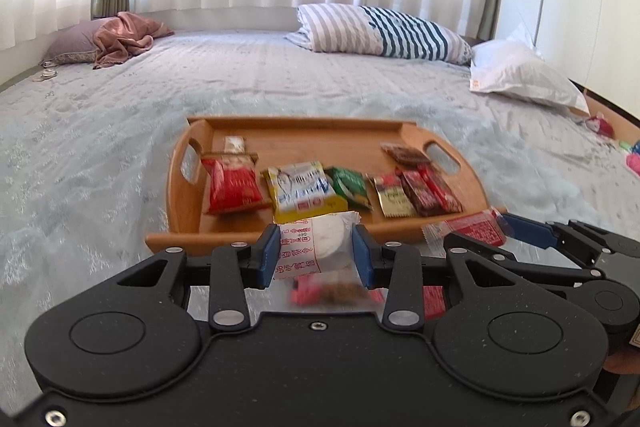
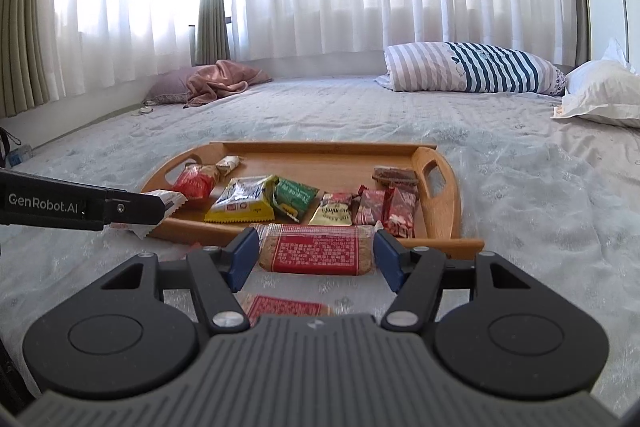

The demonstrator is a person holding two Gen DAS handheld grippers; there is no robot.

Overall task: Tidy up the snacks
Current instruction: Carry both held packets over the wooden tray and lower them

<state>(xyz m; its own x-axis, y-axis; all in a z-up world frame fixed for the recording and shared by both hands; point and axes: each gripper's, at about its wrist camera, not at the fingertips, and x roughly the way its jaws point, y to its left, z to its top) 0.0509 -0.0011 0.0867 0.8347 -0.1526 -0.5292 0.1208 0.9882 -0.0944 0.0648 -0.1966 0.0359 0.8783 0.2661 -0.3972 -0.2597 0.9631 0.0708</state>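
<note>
A wooden tray (image 1: pixel 188 199) (image 2: pixel 444 195) lies on the bed and holds several snack packets in a row: red, yellow-and-white, green, gold and dark red. My left gripper (image 1: pixel 316 253) is shut on a white round-cake packet (image 1: pixel 320 247), held just above the tray's near rim; it also shows in the right wrist view (image 2: pixel 168 201). My right gripper (image 2: pixel 316 255) is shut on a long red-labelled cracker bar (image 2: pixel 316 253), held before the tray's near rim; this bar shows at the right in the left wrist view (image 1: pixel 472 231).
Another red-labelled bar (image 2: pixel 286 307) lies on the bedspread under my right gripper. A pink-wrapped snack (image 1: pixel 332 293) lies under my left gripper. A striped pillow (image 1: pixel 384 33), a white pillow (image 1: pixel 520 75) and a pink cloth (image 1: pixel 124 39) lie at the far side by the curtains.
</note>
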